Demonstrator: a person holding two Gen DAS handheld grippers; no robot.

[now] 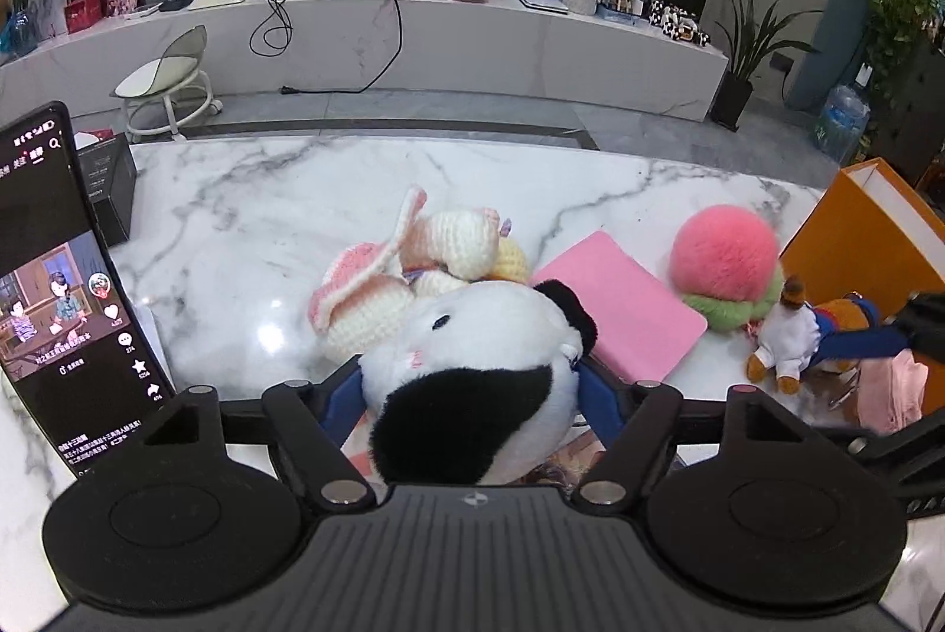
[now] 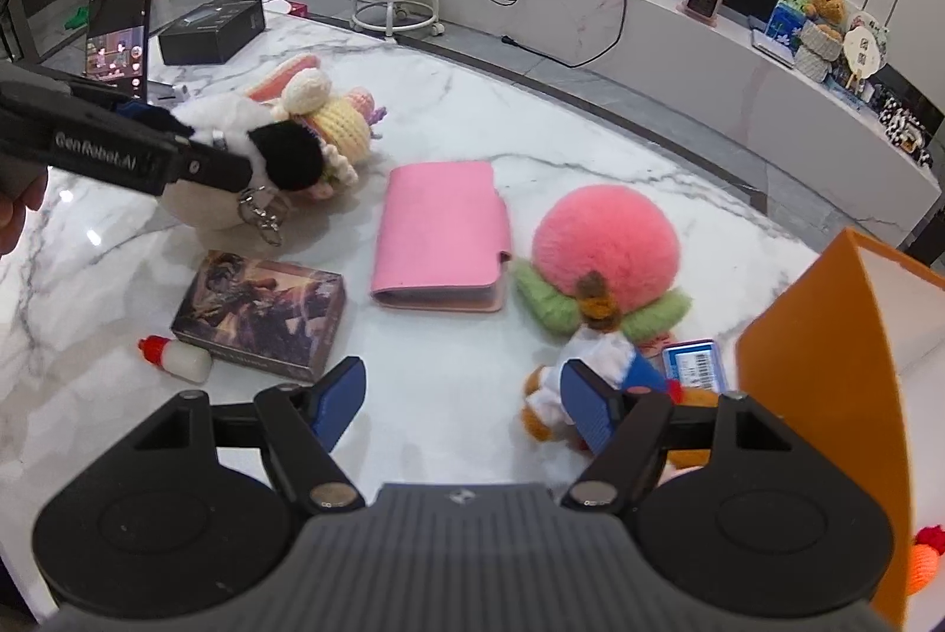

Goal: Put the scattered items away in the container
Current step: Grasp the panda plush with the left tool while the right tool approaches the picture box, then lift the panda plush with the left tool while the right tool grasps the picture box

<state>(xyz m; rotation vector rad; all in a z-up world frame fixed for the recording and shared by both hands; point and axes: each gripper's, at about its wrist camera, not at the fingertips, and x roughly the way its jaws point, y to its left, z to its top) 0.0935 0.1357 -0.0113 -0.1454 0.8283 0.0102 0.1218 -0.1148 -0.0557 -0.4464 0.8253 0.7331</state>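
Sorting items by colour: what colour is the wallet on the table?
Pink; the wallet shows best in the right wrist view.

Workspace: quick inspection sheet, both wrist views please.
Surface: white marble table, glossy.
Job's things: black-and-white plush, crochet toys, pink wallet, pink pom plush, small bear doll, card box, glue bottle; orange container on the right.
Clutter: phone, black box.
Grippers: left gripper shut on the black-and-white plush; right gripper open beside the doll.
Cables: black cord on floor.
Surroundings: TV bench, stool, plants.
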